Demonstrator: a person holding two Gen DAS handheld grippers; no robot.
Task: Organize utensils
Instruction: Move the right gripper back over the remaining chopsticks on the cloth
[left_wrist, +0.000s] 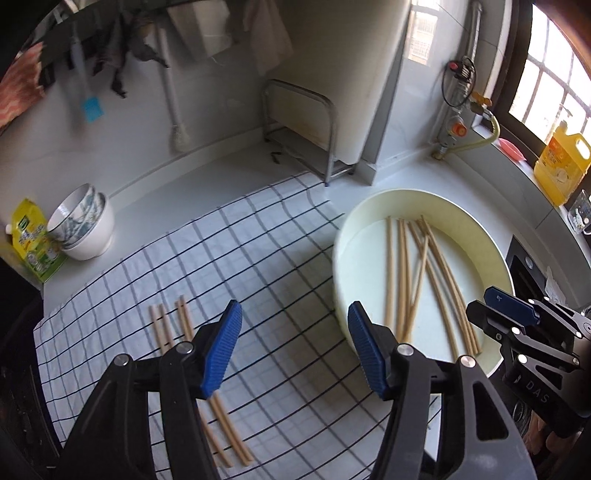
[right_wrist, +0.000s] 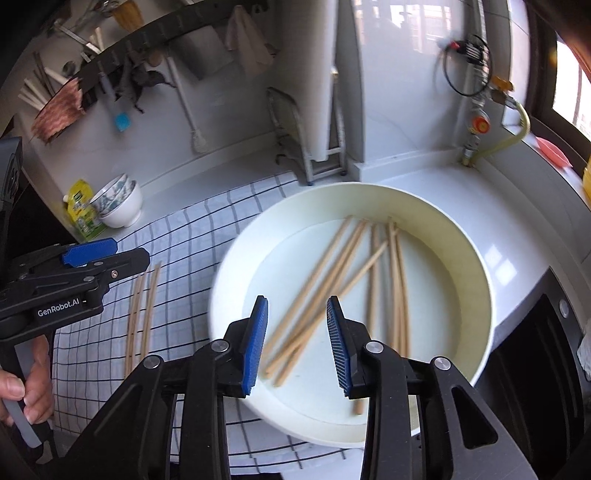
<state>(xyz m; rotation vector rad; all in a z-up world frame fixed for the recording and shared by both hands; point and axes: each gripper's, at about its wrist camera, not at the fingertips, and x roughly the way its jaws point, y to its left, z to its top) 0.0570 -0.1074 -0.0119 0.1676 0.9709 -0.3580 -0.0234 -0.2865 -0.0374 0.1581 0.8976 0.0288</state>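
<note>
Gripper units are both standing empty above the work area. Left gripper (left_wrist: 294, 341) is hovering over the checked cloth (left_wrist: 258, 236), jaws spread wide, nothing between the pads. Right gripper (right_wrist: 297, 341) is poised above the near rim of the cream basin (right_wrist: 484, 280), jaws parted more narrowly, also holding nothing.

The cloth is covering the counter as a sorting surface, with the basin sitting on its right edge, evidently serving as the holding vessel. Loose chopsticks (right_wrist: 397, 288) are lying crossed and unsorted on the basin floor. Sorted chopsticks (left_wrist: 168, 325) are lying on the cloth in side-by-side pairs, roughly parallel, part of their length hidden behind the left finger. In my judgement sticks are being transferred from basin to cloth and paired there; the job is partly done, most sticks remaining in the basin.

Pose: the right unit is pointing down into the basin, apparently lining up on the nearest stick ends. The left unit is angled down toward the cloth, between the laid pairs and the basin. A bare hand (right_wrist: 26, 384) is gripping the left unit's handle.

Stacked bowls (left_wrist: 83, 225) are standing well clear at the far left.
</note>
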